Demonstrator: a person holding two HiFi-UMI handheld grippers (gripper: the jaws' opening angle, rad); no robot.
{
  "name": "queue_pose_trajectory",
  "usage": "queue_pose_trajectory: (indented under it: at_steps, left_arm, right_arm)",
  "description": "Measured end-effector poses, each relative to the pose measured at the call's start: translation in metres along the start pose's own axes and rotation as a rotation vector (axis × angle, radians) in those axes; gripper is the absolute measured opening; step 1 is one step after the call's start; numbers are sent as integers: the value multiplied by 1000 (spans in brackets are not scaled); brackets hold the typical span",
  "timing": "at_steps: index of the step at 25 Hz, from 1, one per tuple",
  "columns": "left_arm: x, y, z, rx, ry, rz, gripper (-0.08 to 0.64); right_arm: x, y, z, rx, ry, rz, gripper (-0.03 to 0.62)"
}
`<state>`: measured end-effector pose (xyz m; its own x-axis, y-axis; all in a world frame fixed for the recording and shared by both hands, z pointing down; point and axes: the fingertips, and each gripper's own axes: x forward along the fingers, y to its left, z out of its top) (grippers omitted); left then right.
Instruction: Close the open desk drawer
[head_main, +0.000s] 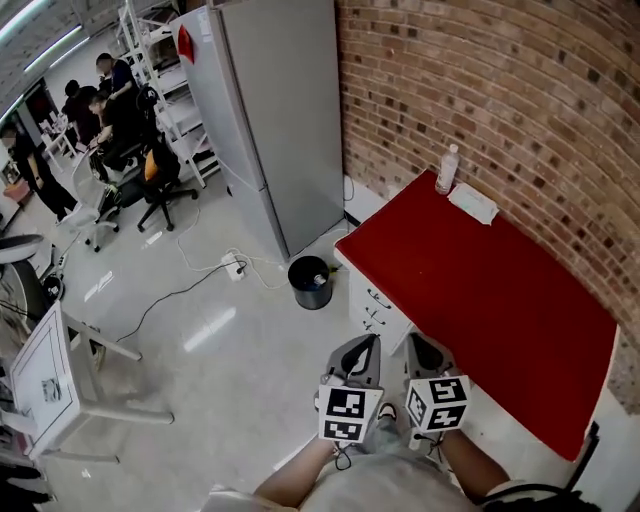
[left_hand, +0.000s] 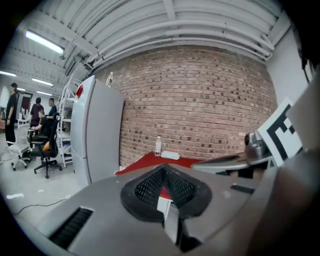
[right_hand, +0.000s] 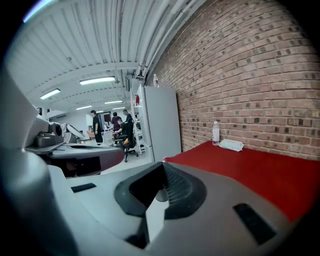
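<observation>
fingers on the left gripper (left_hand: 163, 171) are pressed together with nothing between them. the right gripper (right_hand: 164, 167) reads the same in its own view: pads meeting at the tip, empty. from the head view i see both held side by side close to the body, well apart from the furniture, pointing toward the red counter (head_main: 480, 290).

desk drawer (head_main: 374, 304): it sits in the white drawer stack under the near left corner of the counter, just beside the black bin (head_main: 310, 283). dark handles show on the fronts. from this steep angle i cannot tell how far any front stands out.

handling, my judgement: a rigid front on runners, not fragile and not heavy. it should slide under a steady straight push. no grip needed; closed fingers laid flat on the middle of the front, near the handle, would keep it from skewing. pushing at one edge could jam it. a hard shove might slam it or nudge the whole stack.

on the counter by the brick wall (head_main: 520, 90): a clear bottle (head_main: 447, 168) and a white packet (head_main: 473, 203), just beside each other.

writing: none readable. the cubes carry black and white square patterns, no letters. the bottle label is too small to read. a red patch on the tall grey cabinet (head_main: 280, 120) shows no legible text.
</observation>
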<state>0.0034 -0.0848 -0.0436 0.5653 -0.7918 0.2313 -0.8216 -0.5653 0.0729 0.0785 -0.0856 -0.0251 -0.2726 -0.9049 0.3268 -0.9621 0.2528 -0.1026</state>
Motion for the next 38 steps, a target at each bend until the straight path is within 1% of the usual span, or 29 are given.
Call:
queue_pose_trajectory:
  at_steps: [2, 7, 9, 13, 17, 20, 28, 38]
  left_arm:
    - [3, -7, 3, 4, -7, -4, 9]
    - [9, -13, 3, -34, 10, -1, 9]
    - [8, -14, 5, -37, 14, 4, 9]
    - [7, -8, 6, -34, 14, 24, 9]
    - [6, 2, 2, -41, 20, 46, 9]
    - [7, 7, 2, -51, 22, 64, 9]
    - [12, 26, 2, -59, 13, 96, 9]
    - [19, 32, 2, -55, 10, 100, 9]
  right_arm:
    - [-3, 5, -1, 6, -1, 8, -3]
    - [-9, 7, -1, -3, 10, 21, -3]
    - [-9, 8, -2, 2, 12, 25, -3]
    - [-3, 12, -1, 12, 18, 44, -3]
    - [4, 18, 7, -27, 1, 50, -3]
    - [8, 17, 15, -24, -11, 55, -3]
    - [19, 8, 16, -8, -8, 42, -3]
    - [21, 0, 15, -1, -3, 18, -3]
